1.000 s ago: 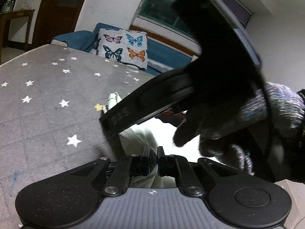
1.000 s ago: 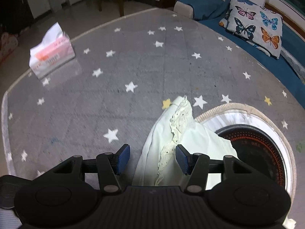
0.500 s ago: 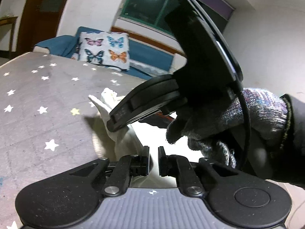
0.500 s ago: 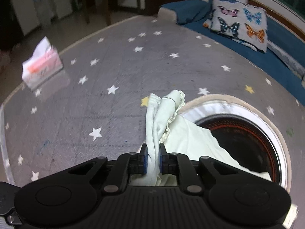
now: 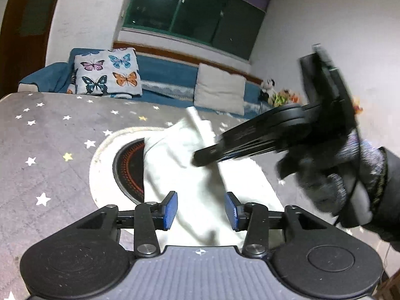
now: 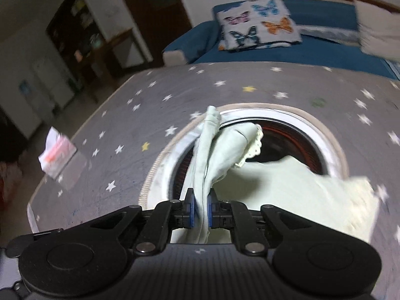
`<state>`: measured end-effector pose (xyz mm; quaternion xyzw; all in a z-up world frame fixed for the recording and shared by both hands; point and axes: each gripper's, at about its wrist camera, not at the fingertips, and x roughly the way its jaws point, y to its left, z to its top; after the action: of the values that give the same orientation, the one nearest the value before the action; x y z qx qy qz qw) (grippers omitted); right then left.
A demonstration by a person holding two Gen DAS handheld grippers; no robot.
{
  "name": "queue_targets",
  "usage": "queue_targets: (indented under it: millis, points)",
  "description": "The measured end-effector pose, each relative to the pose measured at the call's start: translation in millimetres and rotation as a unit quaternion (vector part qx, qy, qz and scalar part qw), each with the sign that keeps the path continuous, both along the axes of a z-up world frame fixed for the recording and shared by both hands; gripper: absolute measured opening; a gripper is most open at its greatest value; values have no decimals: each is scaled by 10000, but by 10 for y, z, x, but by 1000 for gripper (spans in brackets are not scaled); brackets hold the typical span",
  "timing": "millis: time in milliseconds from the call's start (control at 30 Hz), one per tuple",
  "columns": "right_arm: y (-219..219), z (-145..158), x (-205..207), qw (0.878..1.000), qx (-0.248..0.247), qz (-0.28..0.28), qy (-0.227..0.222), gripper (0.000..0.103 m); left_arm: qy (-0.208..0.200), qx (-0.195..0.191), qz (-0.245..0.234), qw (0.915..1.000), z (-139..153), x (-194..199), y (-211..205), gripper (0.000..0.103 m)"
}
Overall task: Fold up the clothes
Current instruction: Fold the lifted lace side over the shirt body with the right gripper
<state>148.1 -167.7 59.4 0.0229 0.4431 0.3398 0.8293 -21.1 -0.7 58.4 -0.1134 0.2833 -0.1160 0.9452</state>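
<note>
- Garment point(image 6: 287, 190): pale green-white cloth w/ a lace-trimmed edge, lying partly over the round hob cut-out point(image 6: 332, 140) in the grey star-print tabletop point(image 6: 140, 115); one gathered end is lifted off the surface, the rest is spread flat toward the right of the right-wrist view.
- Right gripper point(image 6: 200, 212): jaws nearly closed, blue pads pinching a bunched strip of the cloth; the fold rises ahead of the pads and droops over.
- Left gripper point(image 5: 200, 210): jaws have just been opening, now about half wide; cloth lies under/between the pads but they don't press on it, so prob. released.
- Progress, as a judgement: early-to-mid; cloth is bunched, no neat rectangle visible; looks like one edge is being carried across to make a fold; left to do: lay it down, smooth, further folds.
- Left-wrist view only: the right tool from outside, blurred, in a gloved hand point(image 5: 332, 187), above the cloth; also window, plain cushion, small toys on the sofa.
- Right-wrist view only: the pinch itself close up; lace trim; tissue pack point(image 6: 58, 156) at the table's left edge; dark doorway & shelves behind.
- Both views: butterfly cushion point(image 5: 107, 73) on blue sofa.
</note>
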Motion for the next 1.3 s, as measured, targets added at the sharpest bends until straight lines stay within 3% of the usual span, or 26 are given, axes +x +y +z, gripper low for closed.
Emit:
queue_targets:
  millis: [367,733,900,1133,1300]
  points:
    - [-1006,-185,30,9966,432,-675,213,9,279,459,-460,9975,-134,190,-490,47]
    - [-1287,-168,212,9935,757,-833,151,9,521,682,-593,9945,-270,429,-654,50]
    - [-1411,-442,297,9892,763,-1177,433,8,696,780,-575,9929,-380,509,-660,50]
    - [-1580,-509,258,9848,933,-1395,444,8,831,881,-554,9911,-469,595,-643,50]
    - [-1662,-527,183,9840,879,-1509,356,15,885,988,-584,9894,-526,609,-658,51]
